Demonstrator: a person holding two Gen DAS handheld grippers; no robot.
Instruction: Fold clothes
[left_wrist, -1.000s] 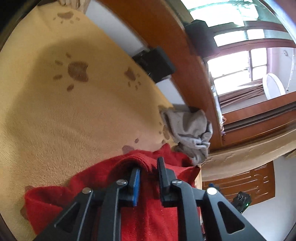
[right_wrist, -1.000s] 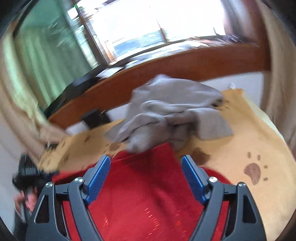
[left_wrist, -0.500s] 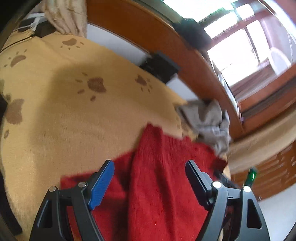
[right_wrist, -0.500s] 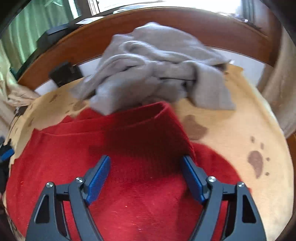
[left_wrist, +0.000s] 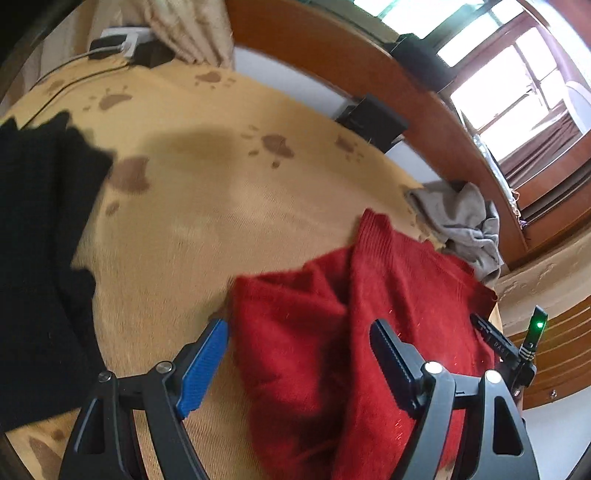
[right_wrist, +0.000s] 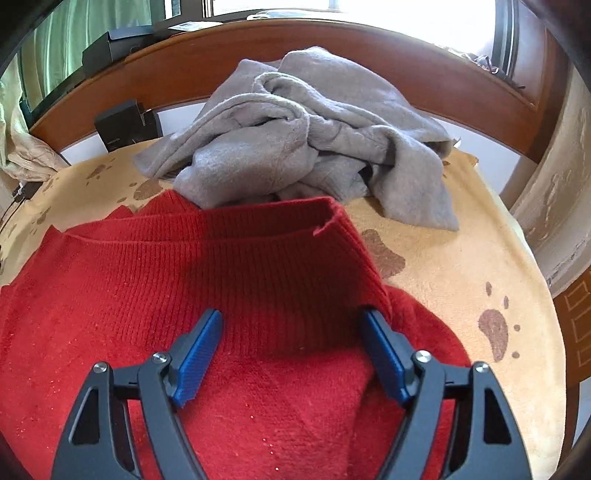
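A red knit sweater (left_wrist: 369, 325) lies partly folded on a tan blanket with paw prints (left_wrist: 207, 192). My left gripper (left_wrist: 299, 332) hangs open just above the sweater's left edge, nothing pinched between its pads. In the right wrist view the same red sweater (right_wrist: 207, 280) fills the foreground, its ribbed hem folded over toward the far side. My right gripper (right_wrist: 291, 336) stands open over the ribbed band, jaws wide and apart from the cloth. A crumpled grey garment (right_wrist: 310, 136) sits just beyond the sweater; the left wrist view shows the grey garment (left_wrist: 461, 221) too.
A black garment (left_wrist: 40, 251) lies at the left of the blanket. A wooden bed frame (right_wrist: 369, 55) curves behind the clothes. A black box (right_wrist: 127, 125) rests by the frame. A charger and cable (left_wrist: 122, 40) sit at the blanket's far corner.
The left gripper let go of the red sweater fold, opened wide and shifted left, bringing the black garment into view. The right gripper, open throughout, sank closer to the sweater.
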